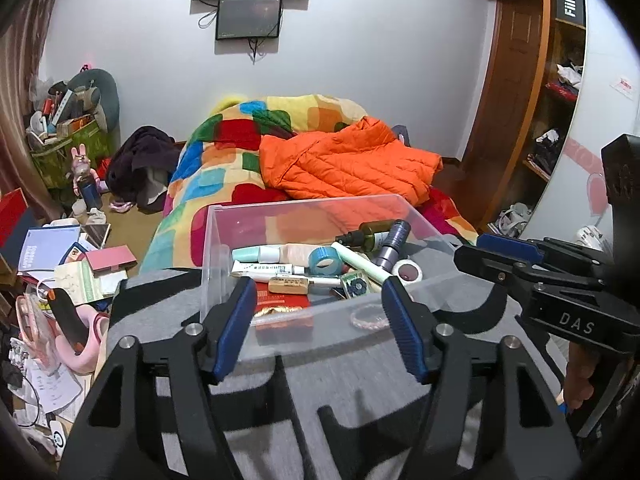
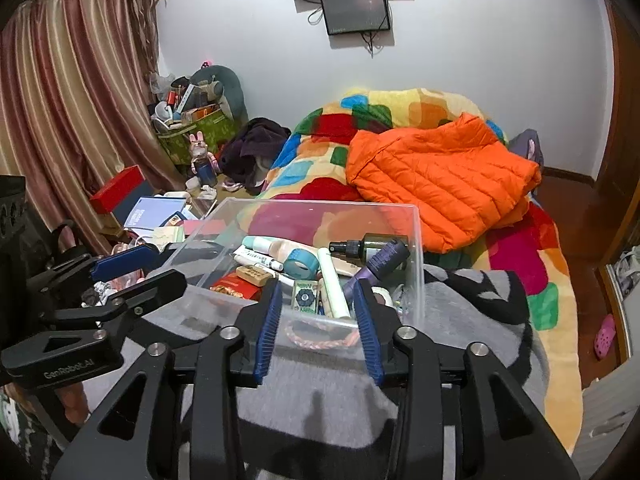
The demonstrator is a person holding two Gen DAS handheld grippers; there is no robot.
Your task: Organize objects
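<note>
I have both claws hovering just short of the clear plastic box (image 1: 320,216), which sits on a grey and black blanket (image 1: 340,384) on the bed, in front of the patchwork quilt (image 1: 224,152) and the orange jacket (image 1: 352,160). My left claw (image 1: 320,320) is released, its blue pads spread wide and framing the box's near wall with nothing between them. My right claw (image 2: 318,328) is also released, though spread less widely, and it grasps nothing; its pads stand apart at the box's near edge.

The box is already loaded: a dark spray bottle (image 2: 362,246), a purple tube (image 2: 380,266), a roll of blue tape (image 1: 324,260), a pale green tube (image 2: 334,284), a wooden stamp block (image 1: 289,284), a red packet (image 1: 276,300) and a pink braided band (image 1: 370,316) against the near wall.

I judge the box to be rigid, smooth and slippery, and moderately heavy with that load, while the blanket under it is soft and may let it tip. If I move it, I would pinch the rim of the two side walls, one claw on each, keeping it level so the round bottles do not roll. The tubes look light and should take a grip across the middle; the band is limp, so it should be taken by one strand.
</note>
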